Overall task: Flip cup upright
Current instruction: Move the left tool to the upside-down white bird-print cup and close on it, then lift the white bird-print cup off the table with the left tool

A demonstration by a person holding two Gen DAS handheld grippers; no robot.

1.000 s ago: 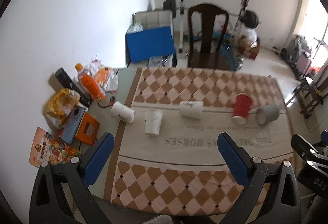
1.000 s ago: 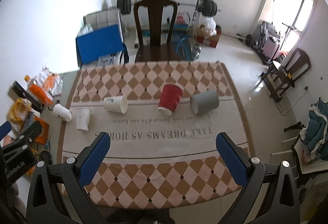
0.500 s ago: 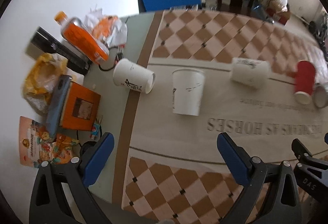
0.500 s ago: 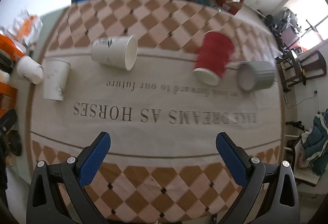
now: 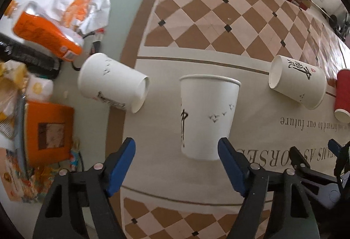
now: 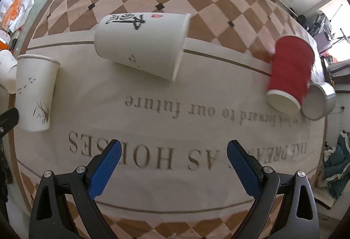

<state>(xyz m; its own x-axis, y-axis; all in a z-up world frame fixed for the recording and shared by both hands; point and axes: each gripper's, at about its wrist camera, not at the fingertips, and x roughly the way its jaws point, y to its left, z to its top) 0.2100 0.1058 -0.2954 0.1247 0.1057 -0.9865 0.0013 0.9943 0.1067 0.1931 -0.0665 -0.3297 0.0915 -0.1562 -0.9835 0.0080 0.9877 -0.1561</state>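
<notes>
Checkered tablecloth (image 6: 175,107) lying under both tools. Left gripper (image 5: 176,147) gaping wide, gripping nothing; white cup (image 5: 207,118) lying between fingertips (rim facing away). Right gripper (image 6: 172,149) gaping wide, empty; calligraphy cup (image 6: 142,42) lying sideways beyond.

Left gripper (image 5: 177,148) low, jaws spread wide, right gripper (image 6: 174,150) likewise, jaws wide apart
</notes>
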